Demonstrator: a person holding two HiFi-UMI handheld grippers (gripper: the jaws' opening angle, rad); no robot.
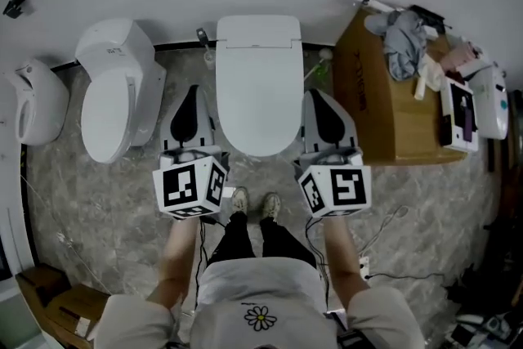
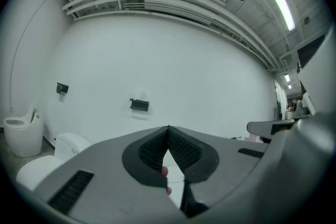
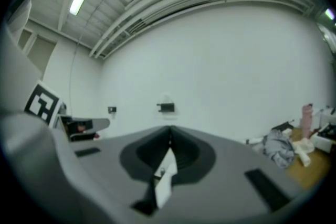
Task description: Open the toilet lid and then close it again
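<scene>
- Your left gripper [image 2: 168,132] is clenched: the two ribbed black pads meet at their tips and nothing is gripped between them.
- Your right gripper [image 3: 169,131] is likewise clenched and empty, its pads pressed together at the tips.
- In the head view the left gripper [image 1: 193,90] lies just beside the left edge of the toilet lid [image 1: 255,106], and the right gripper [image 1: 316,96] lies just beside its right edge. No view shows whether either one touches the lid.
- The lid is down, lying flat over the bowl of the toilet [image 1: 258,33], which stands against the white wall between your two grippers.
- Your shoes [image 1: 253,204] stand on the grey marbled floor [image 1: 106,208] directly in front of the bowl.
- A second toilet [image 1: 114,98], also with its lid down, stands to the left of the first, well apart from the left gripper.
- A cardboard box [image 1: 384,114] stands to the right of the toilet, with a heap of grey cloth [image 1: 402,45] on its top.
- Both gripper views face the white wall, where a small dark bracket [image 2: 139,105] is mounted.
</scene>
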